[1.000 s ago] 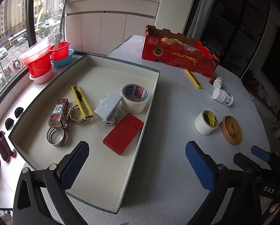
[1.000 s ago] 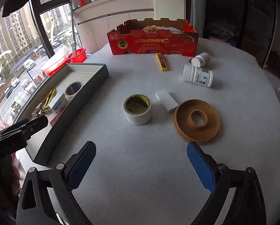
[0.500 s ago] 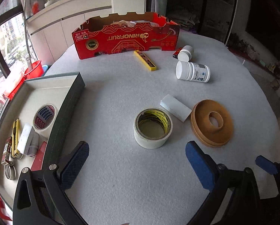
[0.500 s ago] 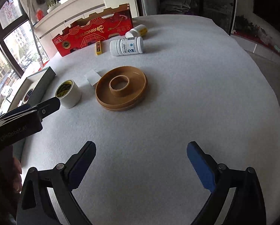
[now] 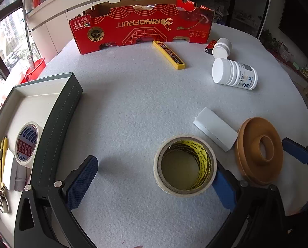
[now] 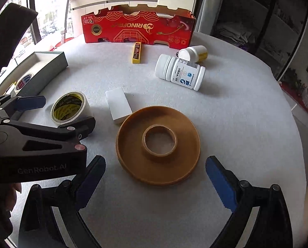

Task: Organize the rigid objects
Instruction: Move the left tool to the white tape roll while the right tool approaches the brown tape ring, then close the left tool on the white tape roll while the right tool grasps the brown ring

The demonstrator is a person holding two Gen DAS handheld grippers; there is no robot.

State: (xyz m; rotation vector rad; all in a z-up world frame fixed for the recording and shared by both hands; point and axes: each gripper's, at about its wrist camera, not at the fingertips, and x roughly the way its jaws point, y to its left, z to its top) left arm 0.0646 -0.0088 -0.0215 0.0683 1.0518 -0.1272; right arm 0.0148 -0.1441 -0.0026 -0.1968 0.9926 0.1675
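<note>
A cream tape roll (image 5: 185, 165) with yellow print inside lies flat on the grey table, between the fingers of my open left gripper (image 5: 152, 186) and close to the right pad (image 5: 222, 190). The right wrist view shows the same: the left gripper (image 6: 67, 113) straddles the roll (image 6: 69, 107). A brown ring-shaped disc (image 6: 129, 144) lies just ahead of my open right gripper (image 6: 155, 180), which holds nothing. Touching the disc's far left rim is a white block (image 6: 119, 104).
A dark-walled tray (image 5: 57, 119) at the left holds another tape roll (image 5: 27, 144), a yellow cutter and hose clamps. Further back lie a white bottle (image 5: 234, 75), a small bottle (image 5: 221, 48) and a yellow blade case (image 5: 168, 54), with a red carton (image 5: 141, 29) behind them.
My left gripper swung from over the tray to the cream tape roll and closed in until its fingers flank it. My right gripper turned and moved up to the brown disc.
</note>
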